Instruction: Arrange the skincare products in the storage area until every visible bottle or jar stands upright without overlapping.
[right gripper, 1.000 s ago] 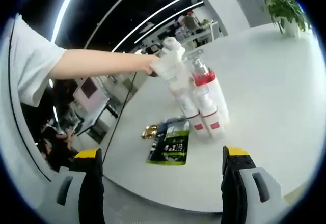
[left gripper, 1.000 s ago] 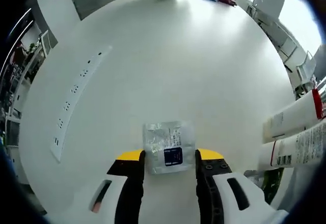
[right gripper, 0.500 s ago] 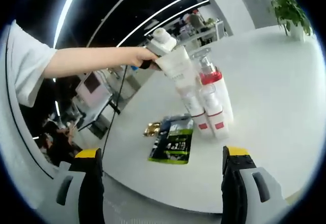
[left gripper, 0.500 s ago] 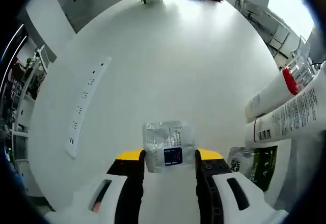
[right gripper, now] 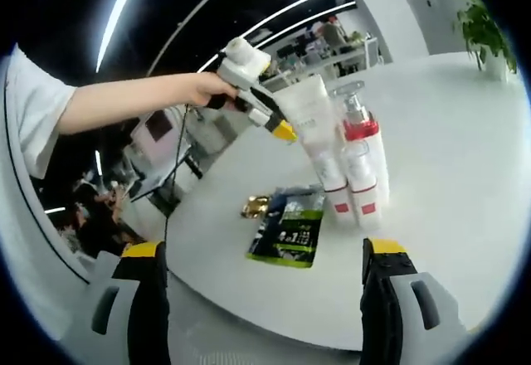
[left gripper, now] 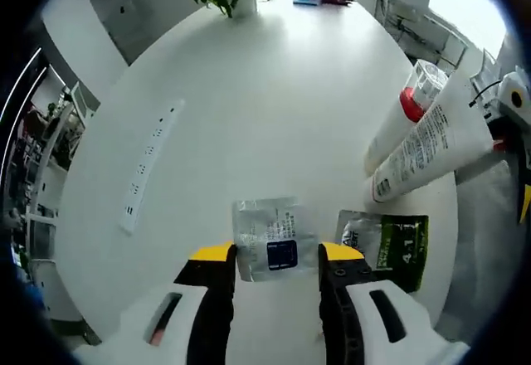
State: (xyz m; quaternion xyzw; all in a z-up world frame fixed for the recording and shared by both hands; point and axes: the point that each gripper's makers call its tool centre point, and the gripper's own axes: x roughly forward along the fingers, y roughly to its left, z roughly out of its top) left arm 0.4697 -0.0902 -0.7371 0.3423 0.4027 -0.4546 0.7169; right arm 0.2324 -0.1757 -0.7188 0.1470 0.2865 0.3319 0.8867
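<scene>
The left tongs point forward over the surface, their 2 yellow-tipped jaws closed against the sides of a small sachet. In the right gripper view the person's bare arm reaches out from a white sleeve, hand gripping those tongs aloft. The right tongs hold nothing, jaws spread wide apart.

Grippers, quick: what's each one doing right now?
Left gripper: shut on the silver sachet, held above the table.
Right gripper: open, holding nothing.
</scene>
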